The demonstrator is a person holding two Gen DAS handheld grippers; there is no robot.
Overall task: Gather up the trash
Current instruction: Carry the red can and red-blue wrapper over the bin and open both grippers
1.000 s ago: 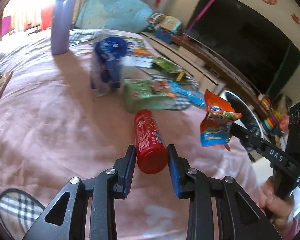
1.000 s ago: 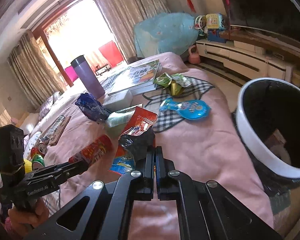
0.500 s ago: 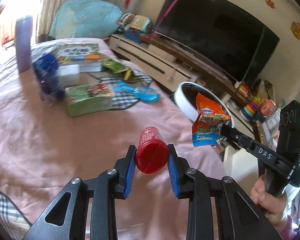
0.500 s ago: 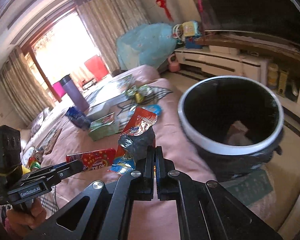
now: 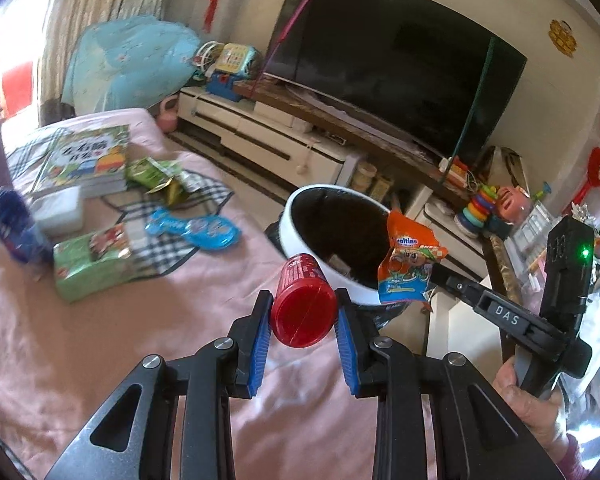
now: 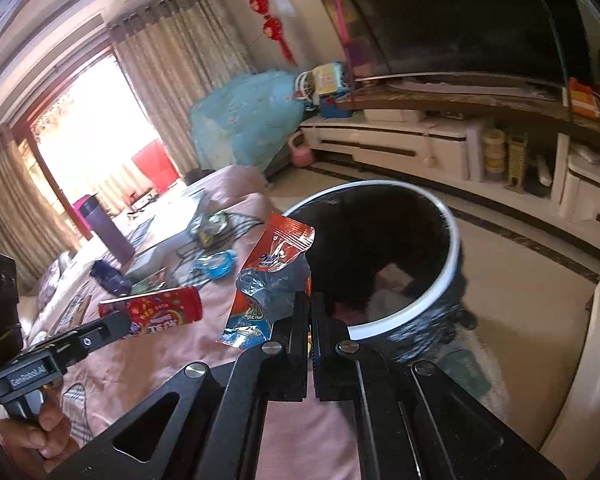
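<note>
My left gripper [image 5: 303, 312] is shut on a red candy tube [image 5: 303, 300], held above the pink bedspread near the bed's edge; the tube also shows in the right wrist view [image 6: 156, 312]. My right gripper [image 6: 311, 308] is shut on an orange and blue snack wrapper [image 6: 270, 280], also seen in the left wrist view [image 5: 408, 268], held at the rim of the trash bin. The black trash bin with a white rim [image 6: 452, 248] stands on the floor beside the bed [image 5: 296, 204] and holds some trash.
On the bed lie a green packet [image 5: 92, 264], a blue wrapper [image 5: 196, 228], green wrappers [image 5: 156, 176], a picture book [image 5: 84, 160], a white box [image 5: 58, 208] and a dark blue bag [image 5: 14, 224]. A TV stand [image 5: 284, 128] runs behind the bin.
Both grippers have swung right from over the bed toward the trash bin, carrying the red tube and the wrapper. The bin now sits just beyond both.
</note>
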